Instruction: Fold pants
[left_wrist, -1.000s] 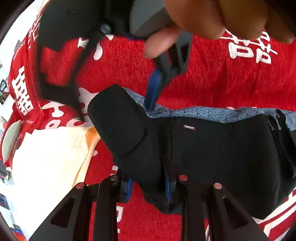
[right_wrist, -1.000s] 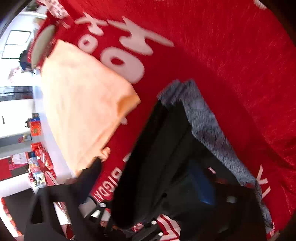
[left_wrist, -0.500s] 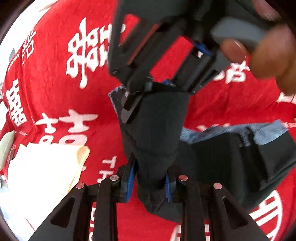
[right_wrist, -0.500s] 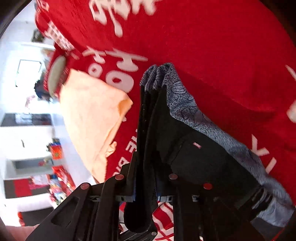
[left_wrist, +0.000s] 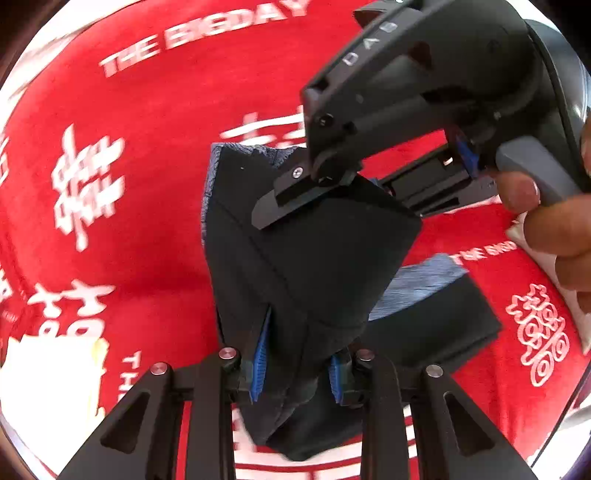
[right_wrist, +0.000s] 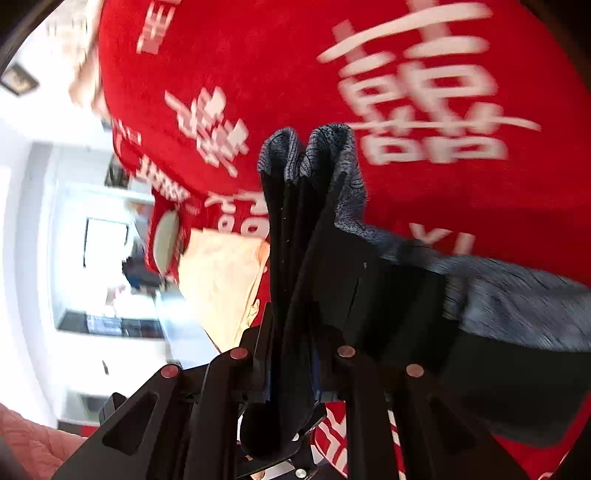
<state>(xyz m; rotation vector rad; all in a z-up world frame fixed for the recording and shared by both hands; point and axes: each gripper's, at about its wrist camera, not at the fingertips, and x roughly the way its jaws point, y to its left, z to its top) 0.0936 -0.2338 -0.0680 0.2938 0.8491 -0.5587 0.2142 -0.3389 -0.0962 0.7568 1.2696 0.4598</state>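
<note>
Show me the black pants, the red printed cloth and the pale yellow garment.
black pants (left_wrist: 314, 258): left wrist view, lifted folded panel.
red printed cloth (left_wrist: 155, 192): left wrist view, bare area.
pale yellow garment (right_wrist: 221, 280): right wrist view, its middle.

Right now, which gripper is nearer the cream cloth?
Left, it seems. The left gripper holds the pants with the cream cloth just beside it; the right gripper grips the pants farther off.

Red cloth (left_wrist: 155, 206) with white lettering, pale yellow fabric (right_wrist: 221, 280), bright white room, lit window (right_wrist: 105, 240)
</note>
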